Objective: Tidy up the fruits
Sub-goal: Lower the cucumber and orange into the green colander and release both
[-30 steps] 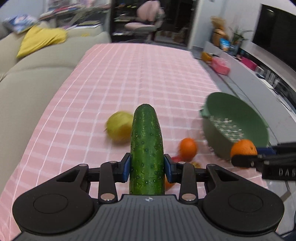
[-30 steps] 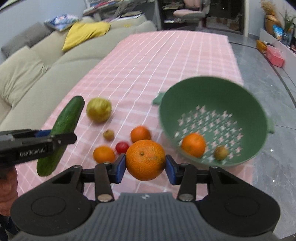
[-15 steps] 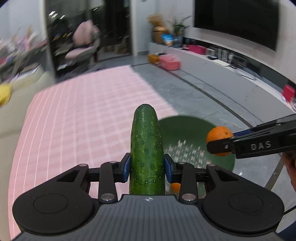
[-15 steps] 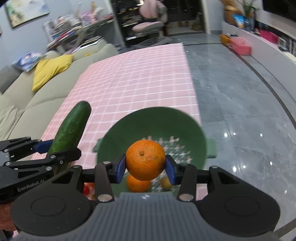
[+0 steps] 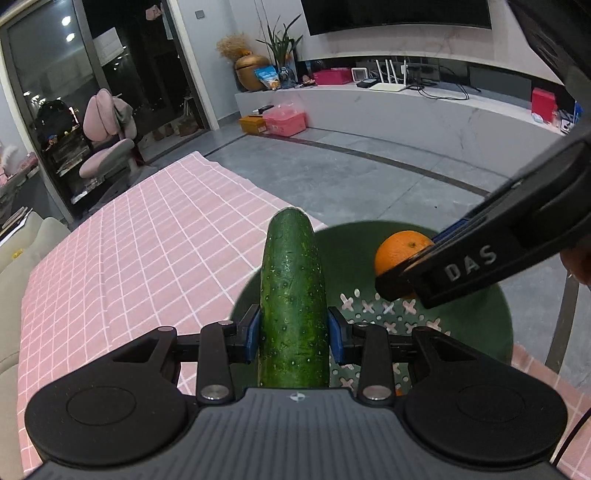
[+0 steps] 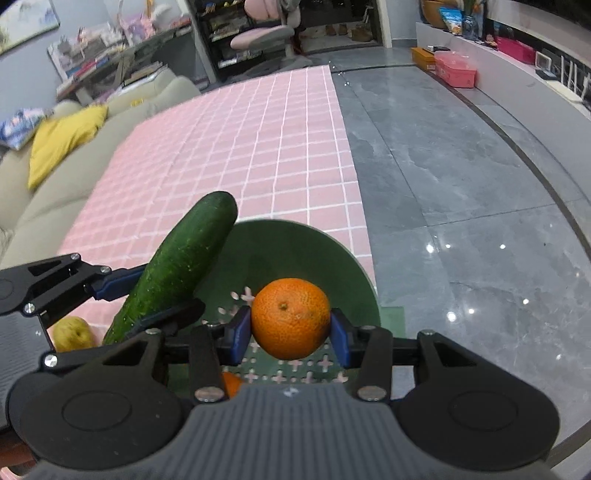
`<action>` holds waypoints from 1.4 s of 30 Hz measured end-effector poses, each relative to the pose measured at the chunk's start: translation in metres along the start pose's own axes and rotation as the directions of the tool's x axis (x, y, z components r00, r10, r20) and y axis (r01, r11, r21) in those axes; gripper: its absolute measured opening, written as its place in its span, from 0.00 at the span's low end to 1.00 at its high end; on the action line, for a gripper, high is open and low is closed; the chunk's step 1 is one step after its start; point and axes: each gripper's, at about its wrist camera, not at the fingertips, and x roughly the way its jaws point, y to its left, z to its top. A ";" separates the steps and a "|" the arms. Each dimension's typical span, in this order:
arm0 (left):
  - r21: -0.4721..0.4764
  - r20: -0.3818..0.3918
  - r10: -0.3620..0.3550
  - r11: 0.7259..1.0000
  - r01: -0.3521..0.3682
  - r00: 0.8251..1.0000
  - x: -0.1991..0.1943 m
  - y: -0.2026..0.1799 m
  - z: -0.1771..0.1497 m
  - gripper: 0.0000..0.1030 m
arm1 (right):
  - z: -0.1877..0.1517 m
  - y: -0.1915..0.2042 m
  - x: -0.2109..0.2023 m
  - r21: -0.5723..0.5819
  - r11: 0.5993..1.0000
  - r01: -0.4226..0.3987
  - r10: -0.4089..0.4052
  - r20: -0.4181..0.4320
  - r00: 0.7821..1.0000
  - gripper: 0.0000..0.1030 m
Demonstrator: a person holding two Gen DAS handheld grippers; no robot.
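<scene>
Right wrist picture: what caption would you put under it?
Right gripper holds an orange over the green colander; left gripper brings a cucumber.

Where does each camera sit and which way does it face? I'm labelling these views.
Left wrist: sits on the left tongs, looking forward over the cucumber they grip, down at the green colander; the right tongs cross at right.
Right wrist: sits on the right tongs, facing the orange over the colander; the left tongs show at left.
Shared: cucumber, orange, colander, pink checked tablecloth.

Home living room, sofa (image 6: 55, 184), wall television (image 5: 399, 14), TV console (image 5: 406, 107)
</scene>
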 end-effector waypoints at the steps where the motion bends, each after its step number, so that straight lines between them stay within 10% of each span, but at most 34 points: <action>1: 0.010 0.000 0.001 1.000 -0.001 1.000 0.002 -0.001 0.000 0.40 | 0.000 0.001 0.004 -0.019 1.000 0.006 -0.006 -0.010 1.000 0.41; 19: 0.172 -0.042 0.020 0.985 -0.012 0.999 0.033 -0.023 -0.011 0.40 | -0.007 0.017 0.041 -0.224 0.974 0.023 -0.038 -0.063 0.997 0.41; 25: 0.156 -0.046 0.068 0.986 -0.060 0.997 0.032 -0.019 -0.003 0.76 | -0.005 0.015 0.041 -0.218 0.975 0.050 -0.063 -0.055 0.997 0.42; 35: -0.126 0.017 0.039 0.991 -0.037 0.999 -0.018 0.030 0.012 0.83 | 0.009 -0.004 0.009 -0.075 0.997 0.002 0.000 0.026 1.000 0.59; 42: -0.344 -0.086 0.115 0.929 -0.138 0.990 -0.084 0.066 -0.015 0.83 | 0.009 0.003 -0.024 -0.062 0.998 -0.014 0.019 0.079 0.997 0.58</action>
